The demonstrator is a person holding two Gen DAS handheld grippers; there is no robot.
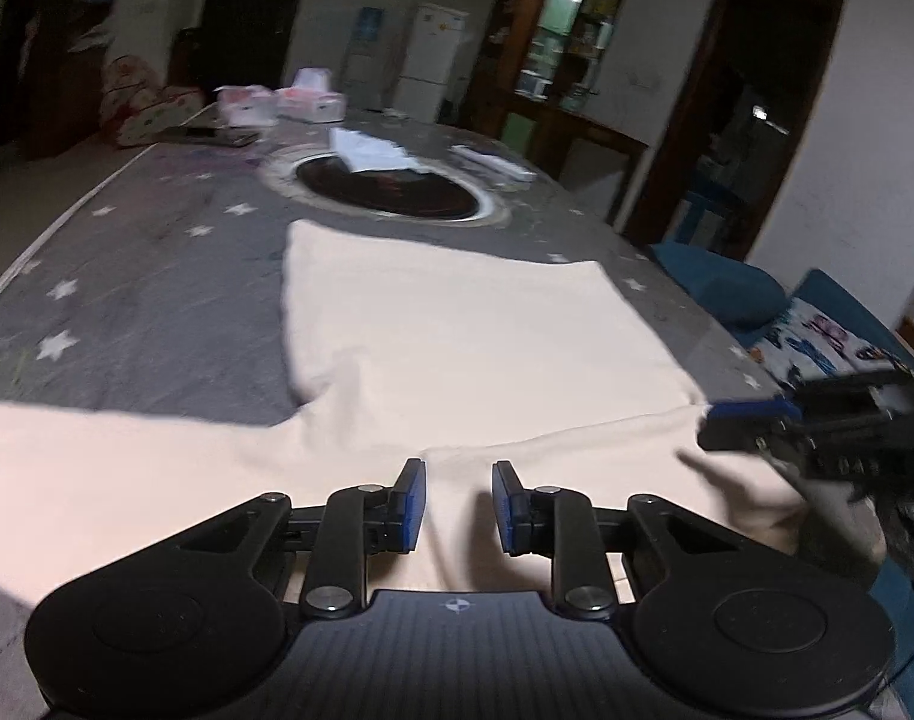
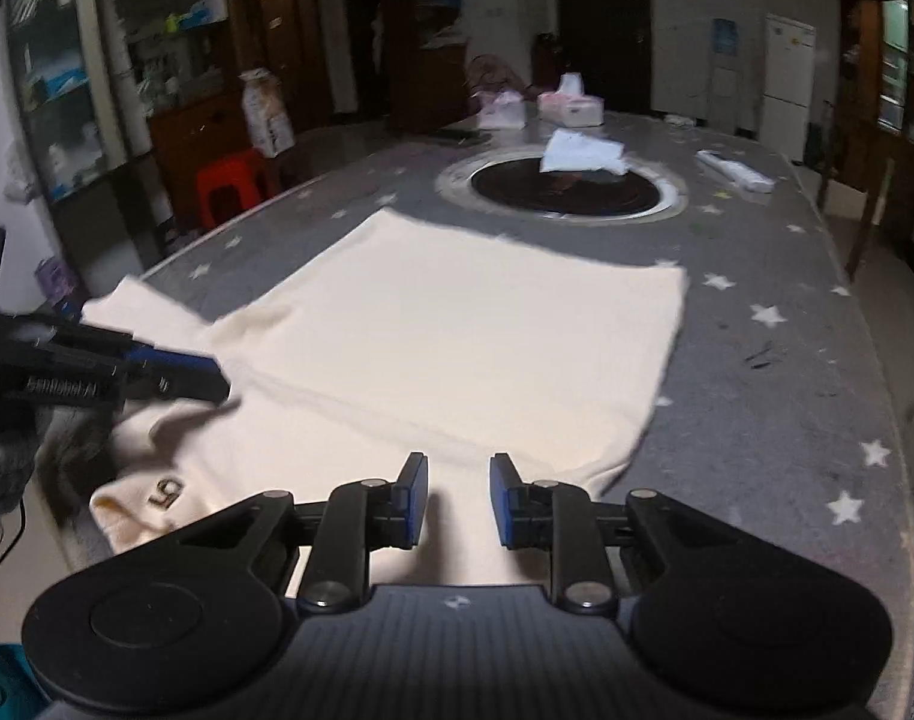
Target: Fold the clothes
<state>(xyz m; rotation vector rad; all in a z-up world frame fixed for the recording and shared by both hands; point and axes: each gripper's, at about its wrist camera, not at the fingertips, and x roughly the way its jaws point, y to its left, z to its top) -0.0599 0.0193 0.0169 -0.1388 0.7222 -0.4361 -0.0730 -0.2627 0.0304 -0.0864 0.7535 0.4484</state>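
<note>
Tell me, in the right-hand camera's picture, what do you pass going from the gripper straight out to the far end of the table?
right gripper → cream shirt → round dark inset → white paper → pink tissue packs

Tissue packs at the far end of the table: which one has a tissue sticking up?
The right-hand tissue pack, in the right wrist view: a white tissue stands up from its top. The left tissue pack beside it shows none.

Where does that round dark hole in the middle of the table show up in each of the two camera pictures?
Left wrist view: the round dark opening sits upper centre, just beyond the cream garment.
Right wrist view: the opening sits upper right of centre, again past the garment.
Shared landmark: the white paper at its far rim.
</note>
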